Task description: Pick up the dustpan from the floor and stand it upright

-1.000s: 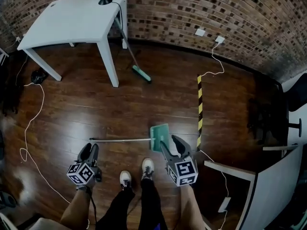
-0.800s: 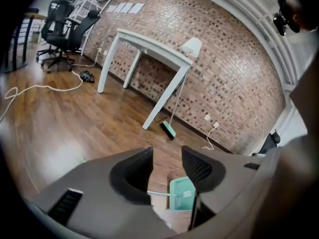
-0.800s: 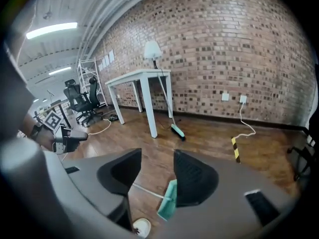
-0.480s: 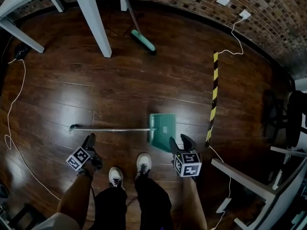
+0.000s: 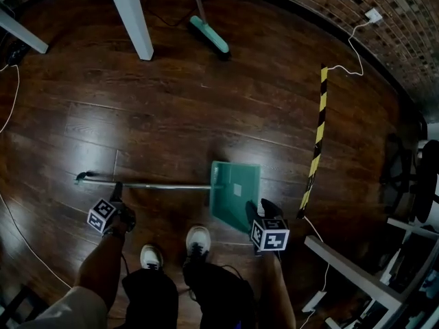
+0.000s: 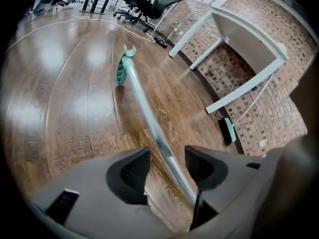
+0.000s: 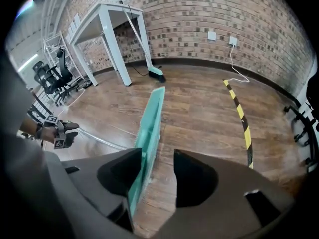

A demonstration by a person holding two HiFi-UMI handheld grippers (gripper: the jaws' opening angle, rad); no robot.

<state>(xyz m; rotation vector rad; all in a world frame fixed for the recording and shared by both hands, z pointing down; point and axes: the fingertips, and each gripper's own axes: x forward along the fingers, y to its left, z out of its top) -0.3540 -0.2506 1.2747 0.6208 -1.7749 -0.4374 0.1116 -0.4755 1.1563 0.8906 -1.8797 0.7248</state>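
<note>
The left forearm [image 5: 101,262] and right forearm [image 5: 276,288] reach down. The left hand-held gripper [image 5: 118,188] slants downward, its jaws opening around the dustpan's handle [image 5: 164,185]. The right hand-held gripper [image 5: 263,208] points steeply down, its jaws apart astride the dustpan [image 5: 236,192] edge.

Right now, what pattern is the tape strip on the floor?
Yellow and black diagonal stripes; the tape shows best in the head view.
</note>
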